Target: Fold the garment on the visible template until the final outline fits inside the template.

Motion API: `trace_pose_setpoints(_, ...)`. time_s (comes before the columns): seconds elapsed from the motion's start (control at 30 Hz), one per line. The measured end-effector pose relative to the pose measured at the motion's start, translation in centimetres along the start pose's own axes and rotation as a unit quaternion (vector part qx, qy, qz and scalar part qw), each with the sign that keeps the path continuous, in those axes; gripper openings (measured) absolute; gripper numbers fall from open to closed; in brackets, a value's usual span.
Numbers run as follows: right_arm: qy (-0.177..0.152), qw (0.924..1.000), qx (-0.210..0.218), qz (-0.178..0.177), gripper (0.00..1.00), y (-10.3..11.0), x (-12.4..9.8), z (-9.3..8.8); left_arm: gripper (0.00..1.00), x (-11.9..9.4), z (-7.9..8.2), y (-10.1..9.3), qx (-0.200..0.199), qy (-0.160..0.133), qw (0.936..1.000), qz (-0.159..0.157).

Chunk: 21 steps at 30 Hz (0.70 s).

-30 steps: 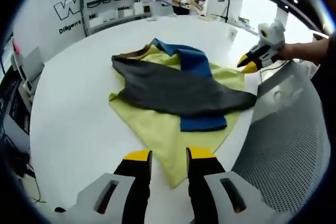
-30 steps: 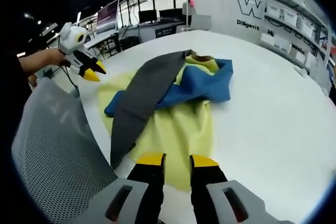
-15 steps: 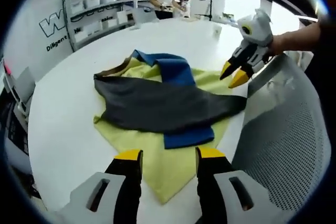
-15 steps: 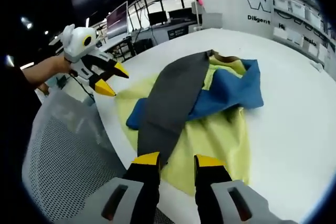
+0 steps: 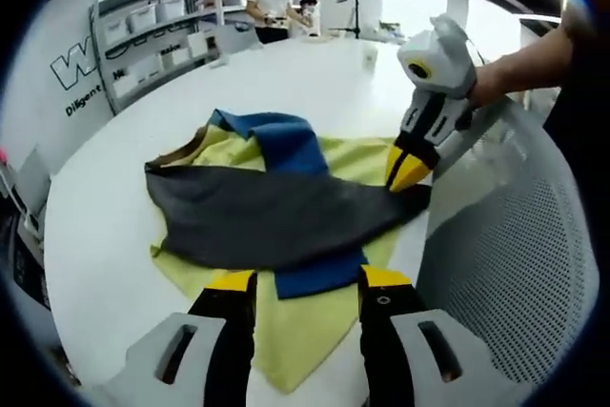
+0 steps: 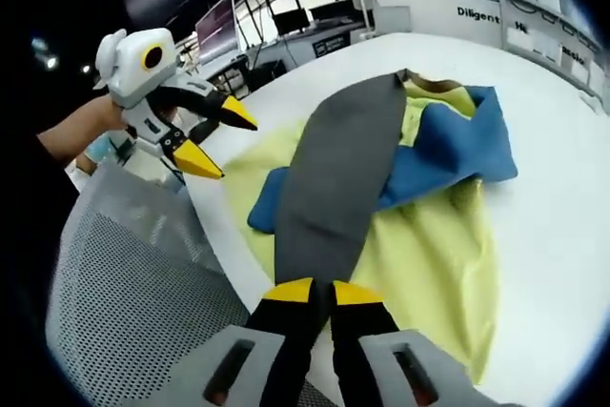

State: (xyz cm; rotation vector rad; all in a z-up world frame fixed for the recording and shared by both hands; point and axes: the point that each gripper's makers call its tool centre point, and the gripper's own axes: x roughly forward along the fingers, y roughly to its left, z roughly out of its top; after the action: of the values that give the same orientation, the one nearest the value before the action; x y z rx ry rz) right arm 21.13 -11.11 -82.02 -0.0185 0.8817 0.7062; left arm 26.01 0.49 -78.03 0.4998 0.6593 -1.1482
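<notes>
Room: open workshop, white round counter (image 5: 114, 235), shelving with bins (image 5: 143, 30) on far wall, people standing at back, monitors (image 6: 217, 28) off to one side in right gripper view.
Right hand-held gripper (image 6: 313, 295): jaws together, yellow tips pinched on the pointed near end of the grey panel; seen from the left gripper view (image 5: 408, 172) it meets the same grey tip at the counter edge.
Left hand-held gripper (image 5: 307, 281): jaws apart, holding nothing, hovering just above the near blue and yellow edges; in right gripper view (image 6: 210, 136) it hangs open in the air, apart from the cloth.
Garment (image 5: 272, 212): grey, blue and yellow fabric, spread loosely mid-counter, straight ahead of both grippers; grey panel lies on top, blue band (image 5: 286, 140) crossing under it, yellow (image 6: 424, 245) lowest.
Template: cannot make out any outline on the counter.
Handling: judged light, soft and floppy; layers likely to slide over each other. Best taken at corners or hems, one per gripper, lifted low.
Chair: grey mesh backrest (image 6: 133, 293) right against the counter edge beside the right gripper; cloth could snag there.
Stage: looks early, garment not yet compact.
</notes>
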Motion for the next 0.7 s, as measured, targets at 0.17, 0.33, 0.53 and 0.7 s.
trace_pose_setpoints(0.17,0.015,0.9997,0.018,-0.007,0.18,-0.6,0.4,-0.7,0.42,0.6,0.3,-0.8,0.001,-0.003,1.0000,-0.007)
trace_pose_setpoints(0.33,0.020,0.9998,0.008,0.003,0.03,0.1,0.6,-0.8,0.40,1.2,0.8,-2.0,0.007,-0.009,0.9997,-0.021)
trace_pose_setpoints(0.53,0.007,0.9997,0.019,0.016,0.00,0.5,0.4,0.1,0.39,1.8,1.3,-3.2,0.021,-0.016,0.9989,-0.038)
trace_pose_setpoints(0.7,-0.009,0.9998,0.000,0.020,0.00,0.9,-0.3,1.4,0.39,2.5,2.2,-4.1,0.034,-0.022,0.9977,-0.055)
